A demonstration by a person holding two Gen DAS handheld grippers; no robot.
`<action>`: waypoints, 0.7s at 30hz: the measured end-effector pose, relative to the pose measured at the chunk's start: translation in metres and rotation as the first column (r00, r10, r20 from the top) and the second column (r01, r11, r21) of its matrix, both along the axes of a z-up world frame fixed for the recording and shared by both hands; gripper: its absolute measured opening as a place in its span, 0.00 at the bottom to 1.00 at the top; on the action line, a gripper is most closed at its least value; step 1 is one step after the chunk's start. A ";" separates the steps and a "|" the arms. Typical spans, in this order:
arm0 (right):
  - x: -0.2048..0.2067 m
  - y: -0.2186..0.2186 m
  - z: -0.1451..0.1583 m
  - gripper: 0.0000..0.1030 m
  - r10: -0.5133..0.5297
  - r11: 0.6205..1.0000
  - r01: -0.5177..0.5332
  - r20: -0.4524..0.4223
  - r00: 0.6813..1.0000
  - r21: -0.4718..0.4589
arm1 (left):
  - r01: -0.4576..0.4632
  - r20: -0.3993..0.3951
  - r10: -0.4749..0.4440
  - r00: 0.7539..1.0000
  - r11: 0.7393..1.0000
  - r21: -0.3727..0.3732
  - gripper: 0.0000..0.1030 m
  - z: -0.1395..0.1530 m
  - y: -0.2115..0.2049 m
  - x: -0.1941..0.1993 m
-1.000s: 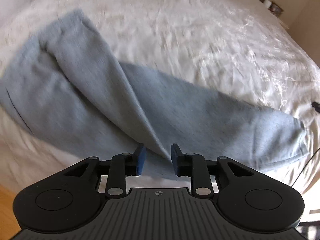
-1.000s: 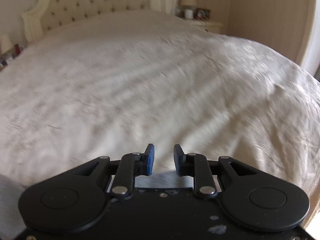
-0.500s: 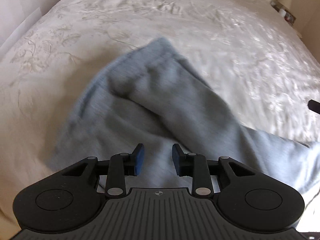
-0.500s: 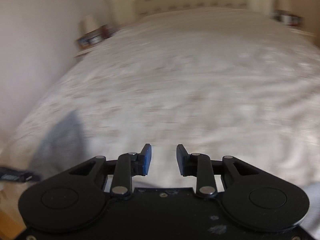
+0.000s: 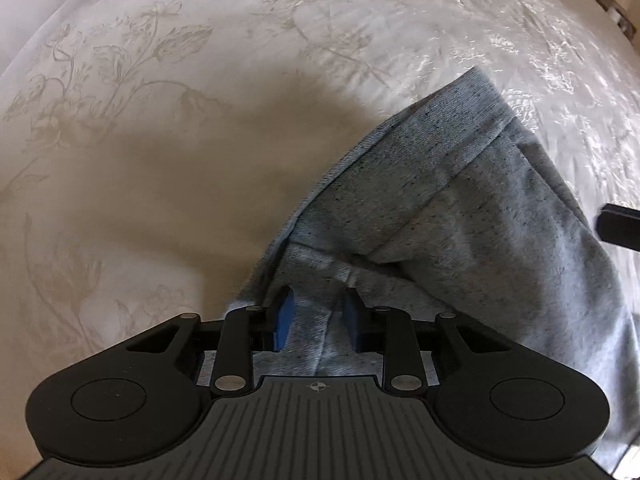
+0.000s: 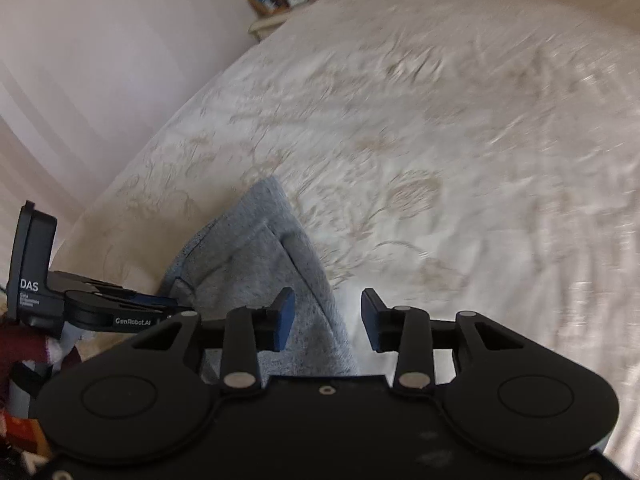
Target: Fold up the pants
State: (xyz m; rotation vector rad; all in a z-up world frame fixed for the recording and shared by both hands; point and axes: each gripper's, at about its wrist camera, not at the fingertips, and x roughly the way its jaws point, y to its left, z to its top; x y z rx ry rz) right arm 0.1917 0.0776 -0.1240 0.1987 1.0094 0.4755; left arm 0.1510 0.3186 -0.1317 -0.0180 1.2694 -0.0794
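Observation:
Grey-blue sweatpants (image 5: 460,208) lie on the white bedspread, folded over on themselves, with the waistband end pointing up the bed. My left gripper (image 5: 318,318) is open, low over the near edge of the pants, with cloth between and under its pads. The pants also show in the right wrist view (image 6: 256,248). My right gripper (image 6: 328,316) is open over their right edge, empty. The left gripper shows at the left of that view (image 6: 132,312).
The bed (image 5: 160,128) has a cream floral cover and fills both views. A bedside table (image 6: 288,0) with a lamp and small items stands at the head end. A pale wall (image 6: 80,60) runs along the bed's left side.
Both grippers have swung left toward the waistband end of the pants and dropped lower. The right gripper's jaws have opened wider. The pants have not visibly moved.

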 end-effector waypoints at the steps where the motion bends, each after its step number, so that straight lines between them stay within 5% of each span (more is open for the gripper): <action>1: 0.004 0.004 -0.006 0.40 0.009 1.000 -0.009 -0.012 1.000 -0.001 | 0.013 0.008 -0.014 1.000 1.000 0.007 0.27 0.001 0.000 -0.003; 7: 0.011 0.019 -0.030 0.42 0.030 0.999 -0.028 -0.070 0.997 0.030 | -0.003 0.007 0.003 1.000 1.000 0.021 0.28 0.000 0.017 -0.011; 9: 0.009 0.021 -0.031 0.30 0.043 0.997 -0.036 -0.112 0.993 0.066 | -0.030 -0.008 0.030 1.000 0.999 -0.022 0.28 0.000 0.029 -0.009; 10: 0.006 0.023 -0.028 0.06 0.042 0.997 -0.034 -0.102 0.994 0.073 | -0.040 -0.009 0.039 0.999 0.999 -0.024 0.28 0.003 0.034 -0.011; 16: -0.063 0.055 0.042 0.06 0.166 0.985 -0.170 0.116 0.979 0.032 | -0.067 0.061 0.068 0.996 0.998 -0.018 0.28 0.040 0.064 -0.032; 21: -0.132 0.111 0.037 0.06 0.331 0.943 -0.331 0.101 0.938 -0.014 | -0.137 0.143 0.138 0.980 0.990 -0.015 0.28 0.075 0.090 -0.050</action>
